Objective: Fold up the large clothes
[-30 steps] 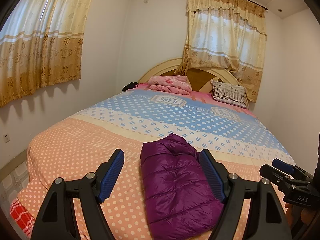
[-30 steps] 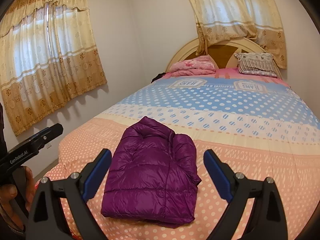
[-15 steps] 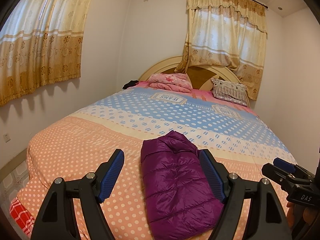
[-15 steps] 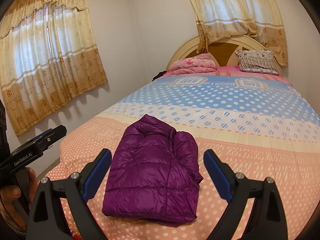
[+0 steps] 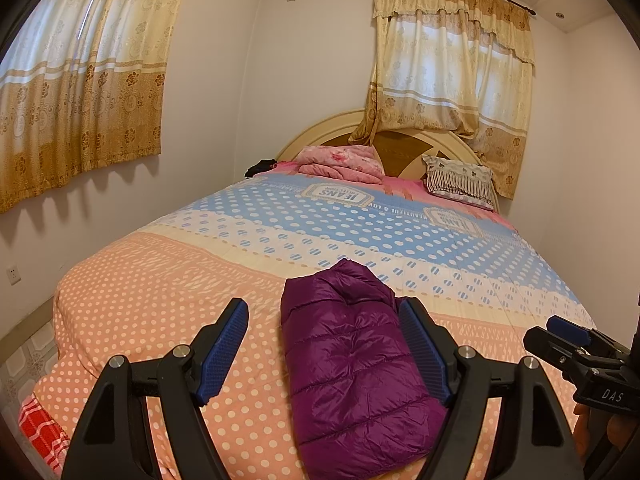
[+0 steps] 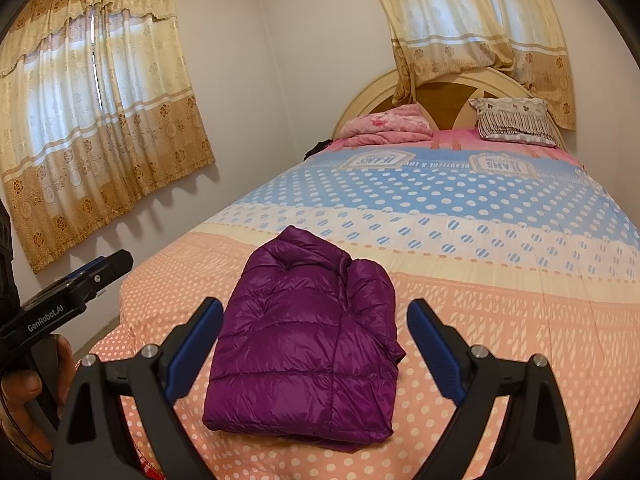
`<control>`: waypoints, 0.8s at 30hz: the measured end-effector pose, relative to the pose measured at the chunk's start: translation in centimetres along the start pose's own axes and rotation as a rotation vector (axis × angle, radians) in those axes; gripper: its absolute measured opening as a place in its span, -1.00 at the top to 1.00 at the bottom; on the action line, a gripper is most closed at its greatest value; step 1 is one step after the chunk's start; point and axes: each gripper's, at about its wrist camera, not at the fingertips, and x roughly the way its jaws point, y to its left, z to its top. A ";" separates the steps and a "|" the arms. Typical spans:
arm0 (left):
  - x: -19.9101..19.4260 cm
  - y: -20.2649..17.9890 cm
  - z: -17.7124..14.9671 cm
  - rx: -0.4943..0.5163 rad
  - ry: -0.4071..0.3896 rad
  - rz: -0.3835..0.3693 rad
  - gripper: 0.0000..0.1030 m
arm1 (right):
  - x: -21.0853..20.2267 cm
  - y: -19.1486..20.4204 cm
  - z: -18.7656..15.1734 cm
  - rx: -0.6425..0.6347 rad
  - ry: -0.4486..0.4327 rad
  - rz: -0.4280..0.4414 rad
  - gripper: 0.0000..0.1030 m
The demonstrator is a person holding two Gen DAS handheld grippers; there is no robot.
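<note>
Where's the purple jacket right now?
The jacket lies folded on the peach end of the bed, in front of both open grippers, neither touching it.

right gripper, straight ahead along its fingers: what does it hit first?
Most likely the folded purple down jacket, lying on the bedspread between the open right gripper fingers' line of sight; depth is uncertain.

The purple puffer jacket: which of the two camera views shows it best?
The right wrist view: the whole folded purple puffer jacket lies unobstructed. In the left wrist view a fingertip covers the jacket's right edge.
</note>
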 end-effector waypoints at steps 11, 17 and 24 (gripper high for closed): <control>0.3 0.2 -0.2 -0.002 0.004 -0.003 -0.52 | 0.0 0.0 -0.3 -0.002 0.006 0.002 -0.85; 0.4 0.2 -0.2 -0.012 0.012 -0.007 -0.52 | 0.0 0.0 -0.3 -0.002 0.006 0.001 -0.85; 0.8 0.1 -0.3 0.004 0.027 -0.005 -0.52 | 0.1 0.1 -0.4 -0.001 0.007 0.003 -0.85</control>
